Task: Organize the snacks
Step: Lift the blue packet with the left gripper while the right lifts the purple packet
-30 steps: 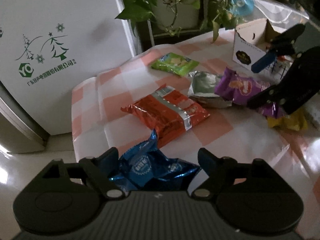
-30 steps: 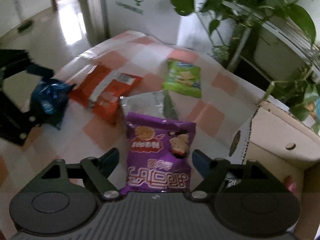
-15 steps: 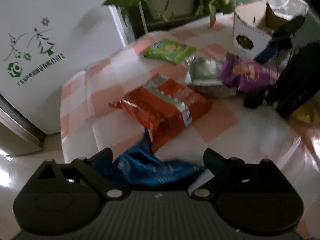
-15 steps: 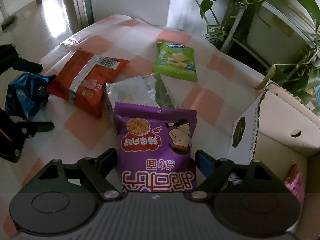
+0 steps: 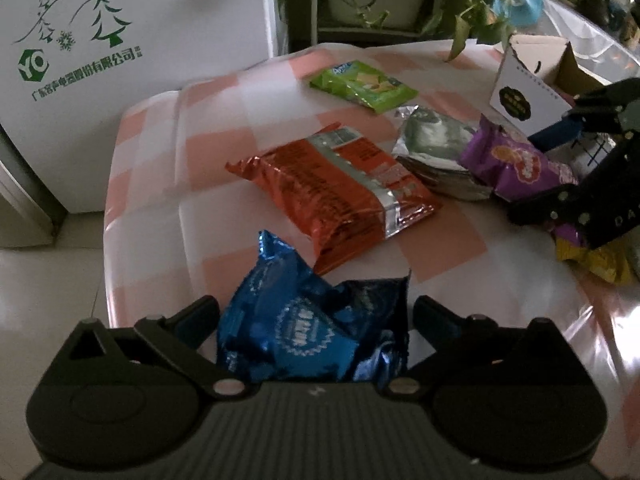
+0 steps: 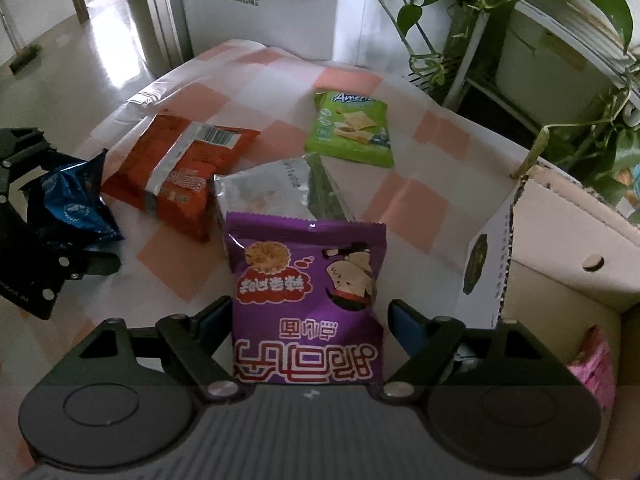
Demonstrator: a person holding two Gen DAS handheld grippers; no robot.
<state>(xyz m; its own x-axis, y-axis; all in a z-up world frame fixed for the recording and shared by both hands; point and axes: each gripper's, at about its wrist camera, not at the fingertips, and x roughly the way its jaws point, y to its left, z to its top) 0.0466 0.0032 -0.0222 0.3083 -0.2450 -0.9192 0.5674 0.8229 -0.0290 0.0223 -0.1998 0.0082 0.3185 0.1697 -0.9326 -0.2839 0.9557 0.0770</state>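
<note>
Blue packet (image 5: 308,328) sat between the left gripper (image 5: 316,320) fingers, crumpled, raised off the checked tablecloth (image 5: 208,184) near its left edge. Fingers closed in on both sides of it; looked like a firm pinch, contact pads hidden behind the foil.

Purple packet (image 6: 306,296) sat between the right gripper (image 6: 308,320) fingers, long axis running straight out along them, top seal pointing away. Fingers flanked it closely, so I judged it held, though the actual contact was not visible. From the left view it hung above the table by the box.

Key relation: cardboard box (image 6: 560,248) lay just to the right of the right gripper, open side facing it, with a pink packet (image 6: 592,364) already inside. Right gripper was clearly nearer; the left one was well apart from it across the table. So purple likely goes in first, with a short swing to the right. Blue needs a long carry across the other snacks.

Still lying flat on the cloth: orange packet (image 5: 336,196) in the middle, silver packet (image 5: 436,152) beside it, partly under the purple one in the left view, green packet (image 6: 348,128) at the far side. Yellow packet (image 5: 600,260) below the right gripper.

Risk: crumpled foil may slip during the long carry.
</note>
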